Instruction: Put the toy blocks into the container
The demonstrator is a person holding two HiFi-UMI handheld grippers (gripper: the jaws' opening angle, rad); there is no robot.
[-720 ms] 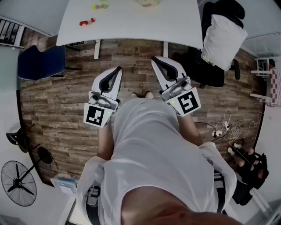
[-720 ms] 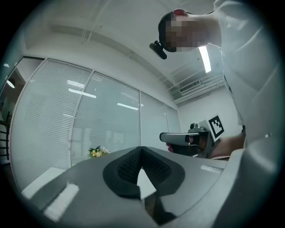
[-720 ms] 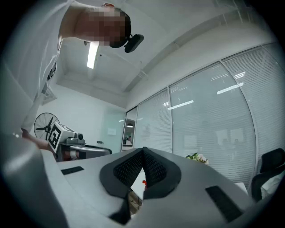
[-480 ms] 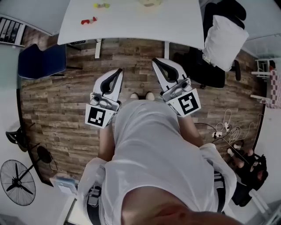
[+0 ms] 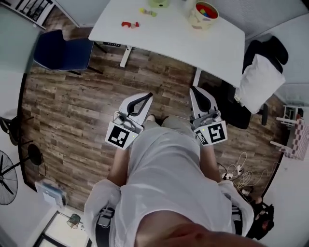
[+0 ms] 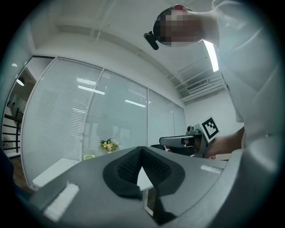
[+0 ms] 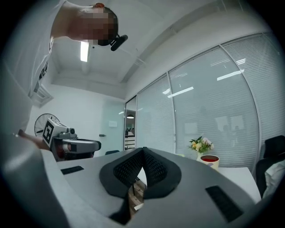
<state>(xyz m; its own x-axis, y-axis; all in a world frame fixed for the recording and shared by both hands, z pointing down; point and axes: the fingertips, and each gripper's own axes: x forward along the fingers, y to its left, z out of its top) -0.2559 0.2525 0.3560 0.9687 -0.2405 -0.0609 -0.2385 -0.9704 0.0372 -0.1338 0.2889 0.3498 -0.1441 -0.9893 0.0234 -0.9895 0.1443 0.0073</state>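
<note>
- One container (image 5: 203,14) stands on the white counter (image 5: 193,41), with coloured pieces inside.
- Two loose toy blocks lie to its left on the counter: a red block (image 5: 129,24) and a yellow-green block (image 5: 147,12).
- Both grippers hang over the wooden floor (image 5: 72,106), well apart from the blocks.
- Left gripper (image 5: 146,96): jaws together, nothing between them.
- Right gripper (image 5: 194,89): jaws together, empty.

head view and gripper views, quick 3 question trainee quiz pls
1. True or false: the left gripper holds a toy block.
2. The container stands on: A the floor, B the white table, C the blue chair.
3. Fill in: the jaws of the right gripper are ____.
Key: 1 false, its shut jaws are empty; 2 B; 3 shut.
</note>
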